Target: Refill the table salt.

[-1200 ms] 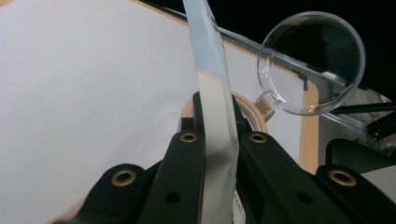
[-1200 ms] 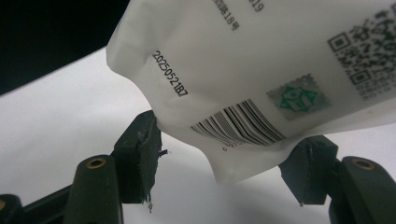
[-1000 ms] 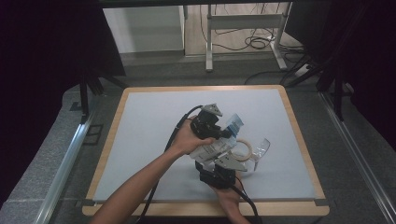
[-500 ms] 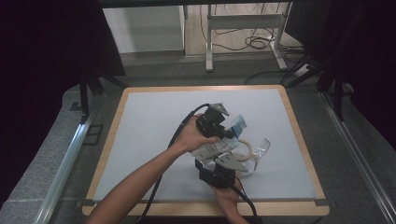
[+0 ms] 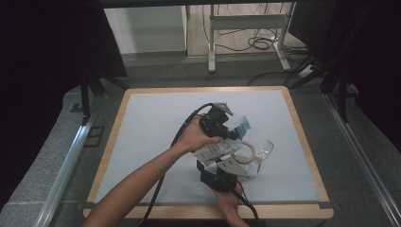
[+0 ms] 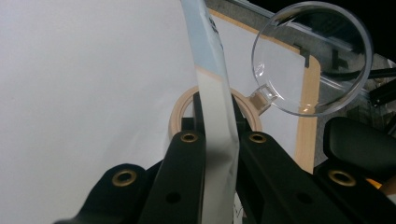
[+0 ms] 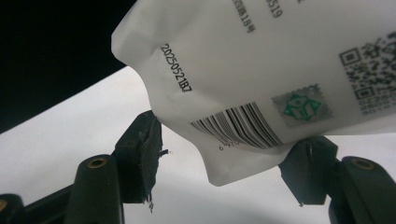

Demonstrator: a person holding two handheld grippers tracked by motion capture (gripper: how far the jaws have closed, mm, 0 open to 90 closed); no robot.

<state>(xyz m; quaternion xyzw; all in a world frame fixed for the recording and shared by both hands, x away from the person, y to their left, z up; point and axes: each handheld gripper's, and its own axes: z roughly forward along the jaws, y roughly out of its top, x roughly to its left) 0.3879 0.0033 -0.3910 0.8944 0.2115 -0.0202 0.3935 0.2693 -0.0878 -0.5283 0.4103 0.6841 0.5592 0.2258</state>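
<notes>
I was working in what looked like a lab or recording studio set up for filming, not a home. From the high view, the table (image 5: 142, 142) was a pale grey board with a light wooden rim, resting on a grey padded surround (image 5: 47, 175). Black curtains (image 5: 47, 38) hung on both sides, closing the space in. Beyond the table I saw a bare wooden floor, the metal legs of a stand (image 5: 246, 33), a white cabinet (image 5: 144, 28) and loose black cables (image 5: 257, 42) coiled on the floor. Metal rails (image 5: 66, 165) ran along the table's edges.
</notes>
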